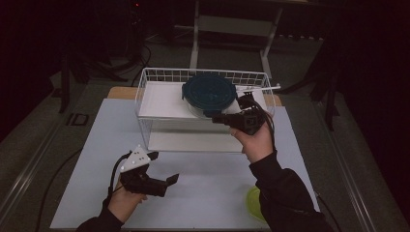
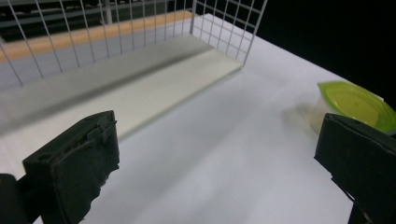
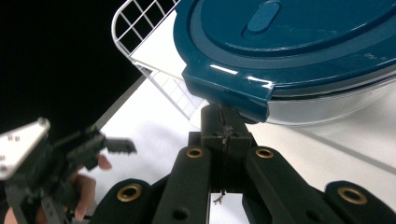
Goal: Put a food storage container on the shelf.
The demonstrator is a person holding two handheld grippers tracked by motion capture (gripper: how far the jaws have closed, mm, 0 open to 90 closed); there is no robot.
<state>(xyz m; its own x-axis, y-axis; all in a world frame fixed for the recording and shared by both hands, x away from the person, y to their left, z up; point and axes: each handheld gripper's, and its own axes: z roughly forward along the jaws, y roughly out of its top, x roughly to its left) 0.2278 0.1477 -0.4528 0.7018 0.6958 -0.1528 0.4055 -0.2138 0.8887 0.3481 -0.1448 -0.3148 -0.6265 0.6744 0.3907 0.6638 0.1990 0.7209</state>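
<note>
White surface point(image 1: 203, 179), dim room. White wire basket point(image 1: 159, 77) sits at the far middle of the surface, with a flat white board laid across its upper part as a shelf point(image 1: 162, 99) and another white panel on its floor. Round clear container with a dark teal lid point(image 1: 209, 94) rests on that shelf toward the basket's right end, lid on, a flat tab of the lid sticking out at the near edge. Right gripper point(image 1: 227, 118) is held up at the container's near-right side by the right hand point(image 1: 254, 140), dark sleeve behind it. In the right gripper view its jaws are pressed together right under the lid's tab point(image 3: 229, 91); cannot tell if the tab is actually pinched between them or just touching their tips. Left gripper point(image 1: 162, 169) is low at the near left over the bare surface, well apart from the basket, held by the left hand point(image 1: 126, 200), grey three-cornered plate point(image 1: 135, 158) on top. Its jaws stand wide apart with nothing between them, seen clearly in the left gripper view. Small round container with a yellow-green lid point(image 2: 357, 105) sits on the surface at the near right, beside the right sleeve, lid on, apart from both grippers.
</note>
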